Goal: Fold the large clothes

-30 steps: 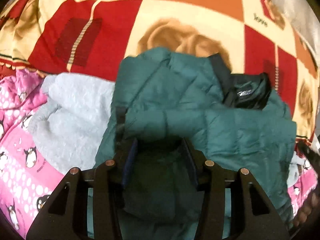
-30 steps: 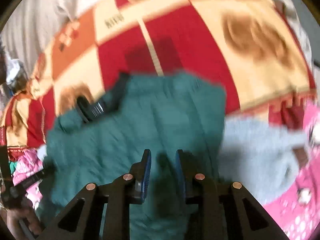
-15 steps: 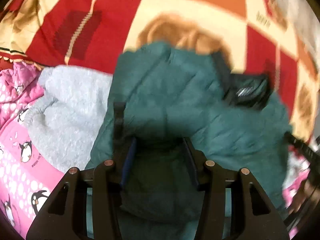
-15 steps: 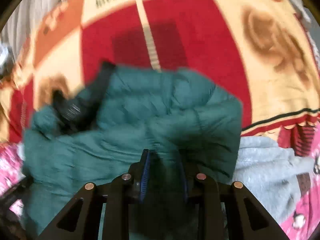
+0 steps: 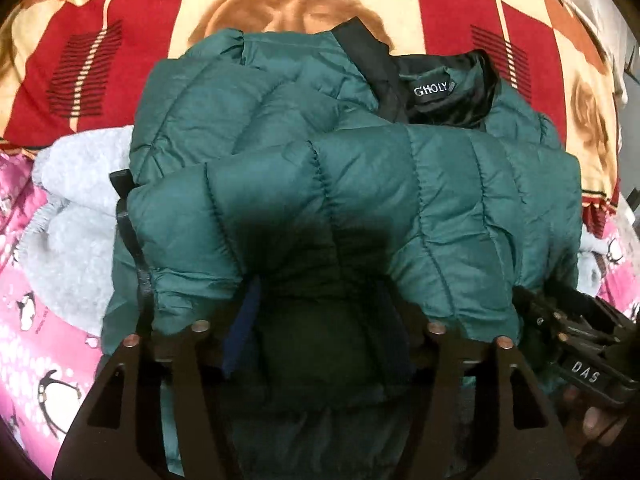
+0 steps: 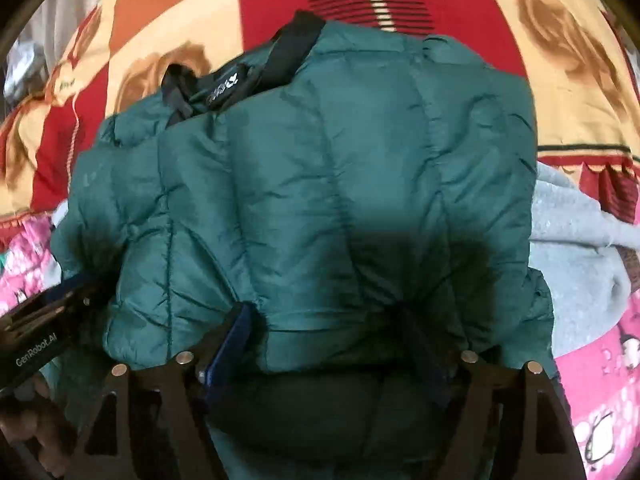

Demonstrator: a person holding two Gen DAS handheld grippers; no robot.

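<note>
A dark green quilted puffer jacket (image 5: 360, 184) lies bunched on the bed, its black collar and label (image 5: 432, 90) toward the far side. It also fills the right wrist view (image 6: 320, 184). My left gripper (image 5: 316, 320) has its jaws spread wide around a thick fold of the jacket's near edge. My right gripper (image 6: 324, 336) likewise has wide jaws with jacket fabric bulging between them. Fingertips of both are partly buried in fabric. The right gripper shows at the right edge of the left wrist view (image 5: 576, 340).
A red, cream and orange patterned blanket (image 5: 100, 60) covers the far bed. A grey fleece garment (image 5: 76, 208) lies beside the jacket, also in the right wrist view (image 6: 576, 240). A pink penguin-print sheet (image 5: 36, 340) lies near me.
Both grippers have pushed in closer to the jacket. The right gripper's jaws have widened from nearly closed to spread around a fold. The jacket now fills both views.
</note>
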